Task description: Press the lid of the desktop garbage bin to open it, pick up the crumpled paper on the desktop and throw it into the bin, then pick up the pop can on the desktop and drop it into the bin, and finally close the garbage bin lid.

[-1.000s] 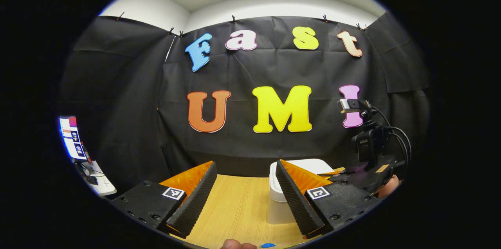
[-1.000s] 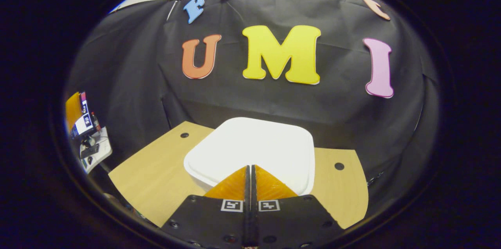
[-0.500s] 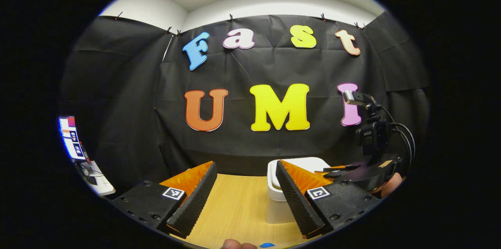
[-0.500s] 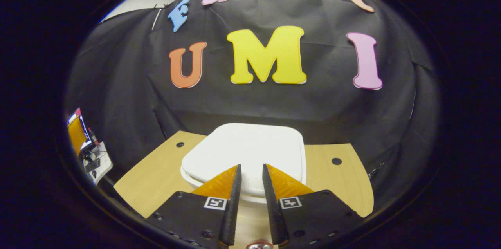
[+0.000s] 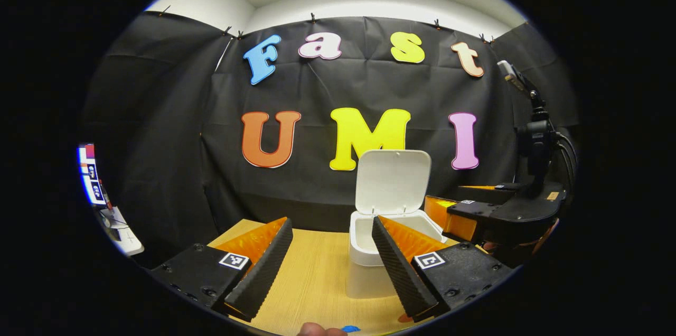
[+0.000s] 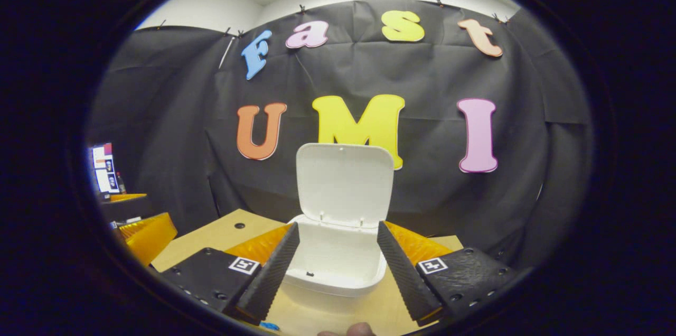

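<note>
**Bin lid up; paper pickup comes next**

Lid (image 6: 344,184) stands upright over the white bin (image 6: 338,262), dead ahead of the right hand-held gripper (image 6: 338,264), fingers apart, empty. Left hand-held gripper (image 5: 330,259) likewise apart, bin just right of its line. Opening step looks done. Next: locate crumpled paper and can, not identifiable here. Table (image 5: 317,278) ahead bare; monitor (image 5: 90,177) far left.

white bin (image 6: 338,267), lid (image 6: 344,183) open, upright

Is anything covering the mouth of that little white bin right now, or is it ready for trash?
Nothing visible blocks it. The lid stands upright at the back, and the bin mouth gapes open beyond the right gripper.
</note>
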A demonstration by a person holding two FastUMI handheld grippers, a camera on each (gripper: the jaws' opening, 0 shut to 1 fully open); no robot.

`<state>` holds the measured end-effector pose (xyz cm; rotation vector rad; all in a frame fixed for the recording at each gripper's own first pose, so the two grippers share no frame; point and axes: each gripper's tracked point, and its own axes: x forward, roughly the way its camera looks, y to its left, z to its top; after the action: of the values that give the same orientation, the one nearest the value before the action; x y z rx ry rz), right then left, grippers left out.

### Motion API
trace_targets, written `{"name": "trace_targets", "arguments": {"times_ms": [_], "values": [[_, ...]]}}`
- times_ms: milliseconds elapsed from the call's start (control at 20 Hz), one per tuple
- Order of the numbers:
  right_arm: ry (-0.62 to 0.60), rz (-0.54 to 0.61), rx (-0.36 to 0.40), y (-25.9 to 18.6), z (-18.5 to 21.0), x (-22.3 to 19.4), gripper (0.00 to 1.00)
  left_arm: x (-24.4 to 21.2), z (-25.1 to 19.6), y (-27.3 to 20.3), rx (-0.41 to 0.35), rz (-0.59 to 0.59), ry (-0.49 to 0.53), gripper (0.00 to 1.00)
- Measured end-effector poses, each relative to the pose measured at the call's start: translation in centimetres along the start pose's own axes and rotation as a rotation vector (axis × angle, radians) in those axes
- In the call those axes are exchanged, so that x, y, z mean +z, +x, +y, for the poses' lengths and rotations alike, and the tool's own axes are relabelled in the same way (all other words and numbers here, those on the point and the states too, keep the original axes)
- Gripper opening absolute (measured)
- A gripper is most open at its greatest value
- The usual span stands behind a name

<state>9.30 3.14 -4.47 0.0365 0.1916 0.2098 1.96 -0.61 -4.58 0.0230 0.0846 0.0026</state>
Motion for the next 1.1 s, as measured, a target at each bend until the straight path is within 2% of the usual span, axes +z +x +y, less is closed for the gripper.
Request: {"name": "trace_targets", "arguments": {"times_ms": [400,550,600,750,1100], "values": [[0.012,0.006,-0.051,-4.5,-2.0,-1.9,0.98,-3.5,-0.9,-1.0,-0.05,0.073,-0.013,0.98],[0.009,0.028,-0.058,-5.8,-2.4,-3.4,0.96,-5.9,-1.1,-1.7,-0.068,0.126,-0.006,0.98],[0.008,0.041,-0.061,-6.2,-2.5,-4.1,0.98,-6.9,-1.3,-1.8,-0.075,0.145,0.008,0.98],[0.009,0.073,-0.069,-7.5,-3.1,-6.3,0.96,-9.9,-1.9,-2.5,-0.1,0.211,0.023,0.98],[-0.02,0.169,-0.078,-9.5,-4.5,-10.7,0.96,-18.5,-3.3,-4.4,-0.129,0.42,-0.03,0.99]]}}
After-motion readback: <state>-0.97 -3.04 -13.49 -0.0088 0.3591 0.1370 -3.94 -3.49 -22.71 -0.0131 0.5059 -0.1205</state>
